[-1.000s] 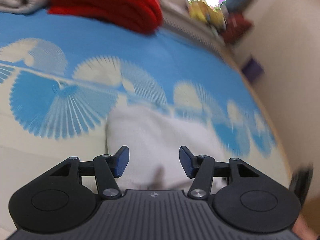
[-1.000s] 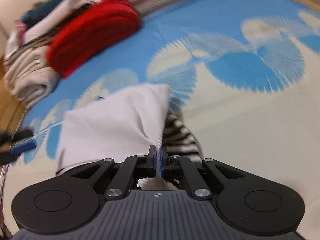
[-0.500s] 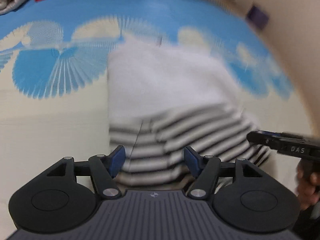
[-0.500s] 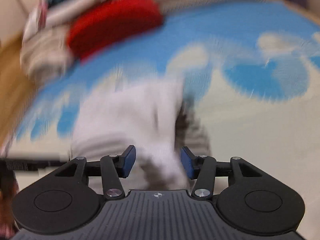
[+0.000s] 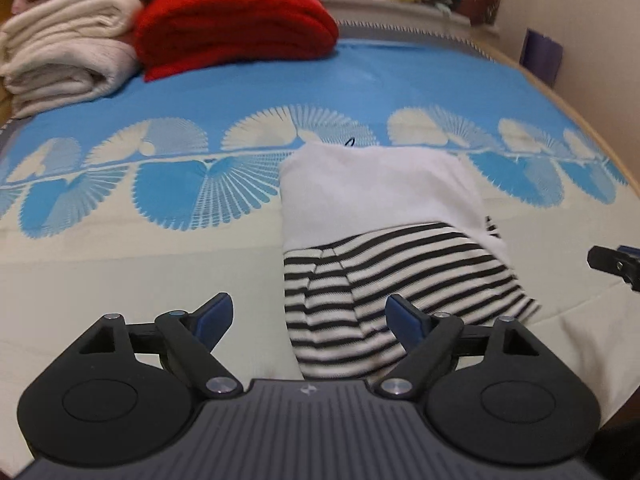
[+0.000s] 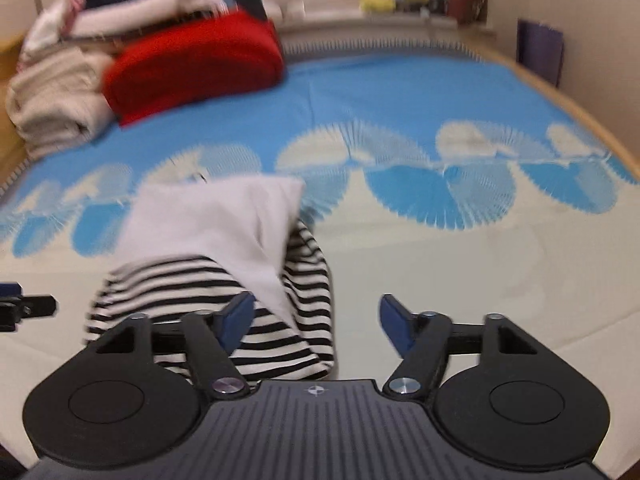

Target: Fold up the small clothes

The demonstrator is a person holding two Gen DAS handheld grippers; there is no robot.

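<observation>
Left wrist view: the left gripper [image 5: 308, 316] is seen with jaws opening and nothing between the pads; the cloth lies beyond and below them, not clamped. The small garment [image 5: 384, 240] — white body, black-and-white striped part nearest the camera — rests on the blue-and-cream bedspread [image 5: 120, 272], near the middle of the bed. One fold is judged done: the white part is laid over the striped part, though the near right edge is slanted and not squared. A tip of the right gripper [image 5: 616, 264] is noted at the right edge, apart from the cloth. At the far left, a red folded blanket [image 5: 236, 16] and cream folded towels [image 5: 68, 52] are stacked.

Right wrist view (somewhat blurred): the right gripper [image 6: 316, 320] is likewise opening and empty; the garment [image 6: 224, 248] lies just ahead of its left finger, released. A white flap runs diagonally over the stripes — loose, not flat.

Judgement: the fold is partly complete; at least one further fold or a smoothing pass appears to be left before the piece could join the stack.
</observation>
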